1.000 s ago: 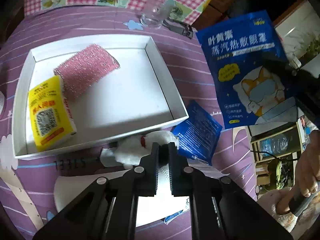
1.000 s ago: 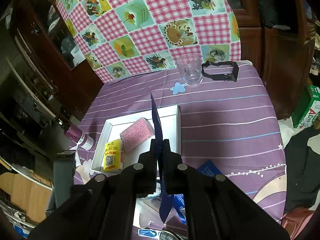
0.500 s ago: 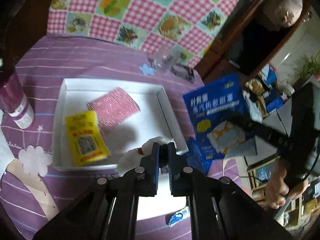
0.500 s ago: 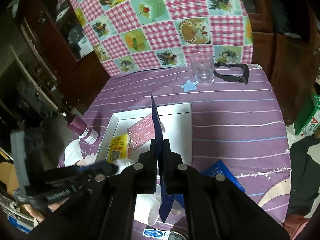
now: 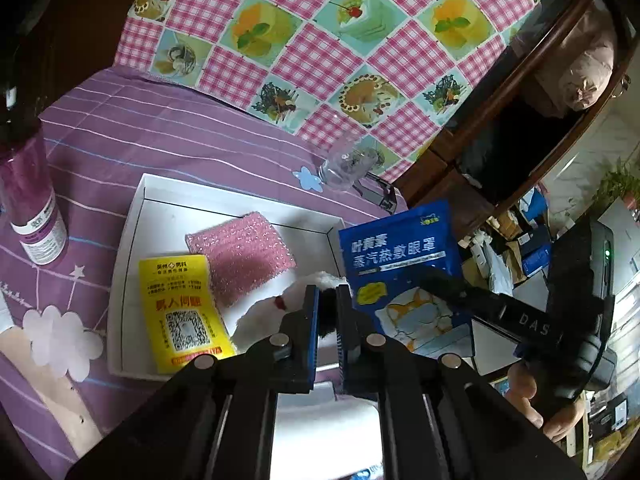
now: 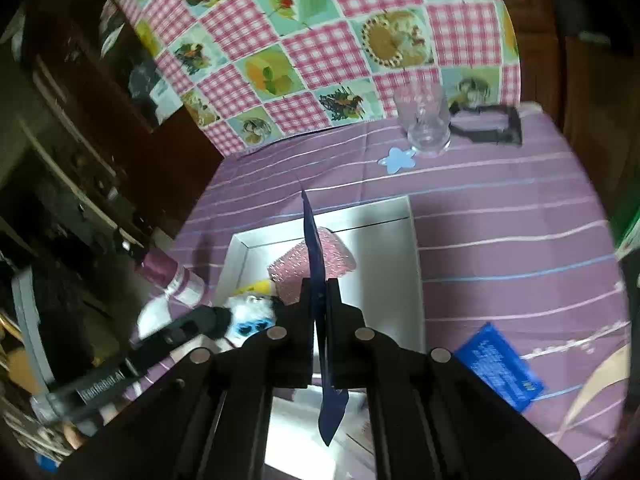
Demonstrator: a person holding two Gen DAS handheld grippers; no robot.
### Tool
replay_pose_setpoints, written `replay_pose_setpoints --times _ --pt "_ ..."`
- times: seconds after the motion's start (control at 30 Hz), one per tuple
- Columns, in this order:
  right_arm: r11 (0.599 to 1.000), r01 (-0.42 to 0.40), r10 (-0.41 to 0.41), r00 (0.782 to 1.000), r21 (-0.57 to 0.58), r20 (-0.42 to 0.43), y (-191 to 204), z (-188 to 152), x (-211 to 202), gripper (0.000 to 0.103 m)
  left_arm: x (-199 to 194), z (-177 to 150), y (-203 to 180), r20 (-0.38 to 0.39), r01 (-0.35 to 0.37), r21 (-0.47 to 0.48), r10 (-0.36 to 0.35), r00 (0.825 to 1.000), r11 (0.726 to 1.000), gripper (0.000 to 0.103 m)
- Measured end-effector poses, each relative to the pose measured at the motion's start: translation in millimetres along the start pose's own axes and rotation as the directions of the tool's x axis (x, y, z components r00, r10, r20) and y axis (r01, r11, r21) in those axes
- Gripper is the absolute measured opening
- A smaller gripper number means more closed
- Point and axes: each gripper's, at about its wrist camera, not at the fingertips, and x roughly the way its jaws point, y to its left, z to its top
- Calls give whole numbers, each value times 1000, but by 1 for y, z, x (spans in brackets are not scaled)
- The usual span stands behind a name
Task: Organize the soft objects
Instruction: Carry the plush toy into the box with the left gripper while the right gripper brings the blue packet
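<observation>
Soft white plush toy is pinched in the L gripper, jaws clenched on its dark fuzzy part; it hangs over the near R corner of the white tray; from the R wrist cam the same toy shows a white face w/ blue eyes, just over the tray's near L side. R gripper is clamped on the blue eye-mask pouch, seen edge-on there & held upright; in the L cam the pouch faces flat, w/ white print & a cartoon cat, up off the table at the tray's R wall. R hand grips the handle at lower R. Inside the tray: pink scrub sponge toward the back, yellow packet w/ a QR code just beside it, edges touching. 1 more blue packet lies flat on the purple striped cloth, R of the tray. Clear glass stands at the far edge, black clip just beside it; purple bottle stands L of the tray.
</observation>
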Motion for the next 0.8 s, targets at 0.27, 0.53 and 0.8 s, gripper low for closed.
replay_pose_setpoints --times 0.27,0.53,0.8 --pt "981 -120 119 993 153 16 -18 -5 35 6 19 1 25 -47 57 -127 -63 997 990 6" --pt "971 -81 98 993 224 -66 -34 -13 69 6 13 7 87 -64 -4 -382 -22 998 924 7" --pt "977 115 -88 985 182 -149 -46 -22 93 9 7 3 127 -135 -302 -435 270 953 849 3"
